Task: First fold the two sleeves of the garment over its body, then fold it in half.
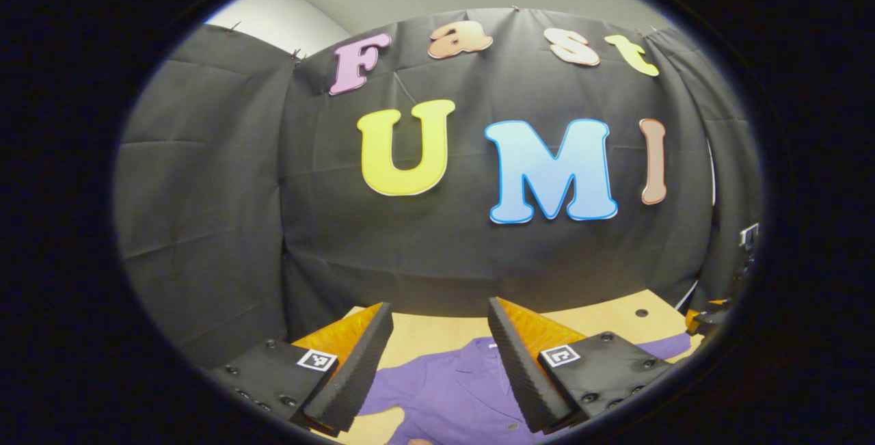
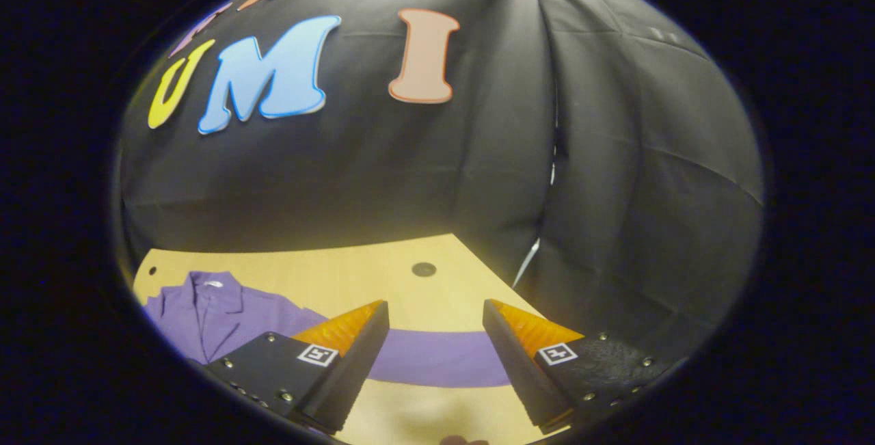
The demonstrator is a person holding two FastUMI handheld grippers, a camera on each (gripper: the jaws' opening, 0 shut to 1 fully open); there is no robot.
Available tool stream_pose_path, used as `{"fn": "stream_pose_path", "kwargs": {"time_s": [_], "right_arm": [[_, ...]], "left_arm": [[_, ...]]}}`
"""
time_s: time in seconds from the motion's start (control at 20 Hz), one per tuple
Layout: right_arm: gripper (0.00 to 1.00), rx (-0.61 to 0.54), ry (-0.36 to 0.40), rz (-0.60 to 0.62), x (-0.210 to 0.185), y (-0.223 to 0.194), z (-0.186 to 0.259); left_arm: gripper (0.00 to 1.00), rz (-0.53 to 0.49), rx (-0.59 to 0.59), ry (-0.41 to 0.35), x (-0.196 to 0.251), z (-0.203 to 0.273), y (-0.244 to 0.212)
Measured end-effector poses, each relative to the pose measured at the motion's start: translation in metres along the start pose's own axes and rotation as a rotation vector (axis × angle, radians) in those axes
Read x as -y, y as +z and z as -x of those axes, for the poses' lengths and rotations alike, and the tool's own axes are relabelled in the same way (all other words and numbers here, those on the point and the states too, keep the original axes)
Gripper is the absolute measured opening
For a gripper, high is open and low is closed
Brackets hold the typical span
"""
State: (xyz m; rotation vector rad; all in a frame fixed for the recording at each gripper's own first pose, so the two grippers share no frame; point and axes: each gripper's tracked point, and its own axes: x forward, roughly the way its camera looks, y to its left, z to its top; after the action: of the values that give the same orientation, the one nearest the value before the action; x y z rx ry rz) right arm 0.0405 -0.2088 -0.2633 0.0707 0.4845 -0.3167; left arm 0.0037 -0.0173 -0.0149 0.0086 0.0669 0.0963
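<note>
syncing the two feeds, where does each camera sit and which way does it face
Left gripper view: rides the left gripper, facing the booth wall over the shirt's collar; its open fingers show at the bottom.
Right gripper view: rides the right gripper, facing the wall's corner over the table and a spread sleeve; its open fingers show.
Both share shirt, table, wall.

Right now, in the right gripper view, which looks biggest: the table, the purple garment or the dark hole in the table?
1. Table
2. Garment, partly hidden behind the fingers
3. Hole, far the smallest
</note>
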Motion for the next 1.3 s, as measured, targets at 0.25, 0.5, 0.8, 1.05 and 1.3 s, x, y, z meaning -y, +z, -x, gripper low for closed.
{"fn": "stream_pose_path", "kwargs": {"time_s": [0.25,0.5,0.8,1.05,1.3], "right_arm": [[0.91,-0.155,-0.068,-0.005,0.034,-0.064,-0.041],[0.90,-0.272,-0.106,-0.018,0.054,-0.112,-0.075],[0.91,-0.360,-0.095,-0.031,0.057,-0.141,-0.083],[0.94,-0.387,-0.051,-0.128,0.051,-0.149,-0.080],[0.64,-0.403,-0.035,-0.148,0.045,-0.153,-0.083]], "left_arm": [[0.94,-0.002,-0.031,0.040,-0.003,-0.005,-0.008],[0.94,0.012,-0.064,0.067,0.000,-0.009,-0.019],[0.94,0.024,-0.087,0.074,0.006,-0.012,-0.027],[0.94,0.032,-0.092,0.072,0.008,-0.011,-0.028],[0.94,0.031,-0.090,0.060,0.011,-0.011,-0.027]]}}
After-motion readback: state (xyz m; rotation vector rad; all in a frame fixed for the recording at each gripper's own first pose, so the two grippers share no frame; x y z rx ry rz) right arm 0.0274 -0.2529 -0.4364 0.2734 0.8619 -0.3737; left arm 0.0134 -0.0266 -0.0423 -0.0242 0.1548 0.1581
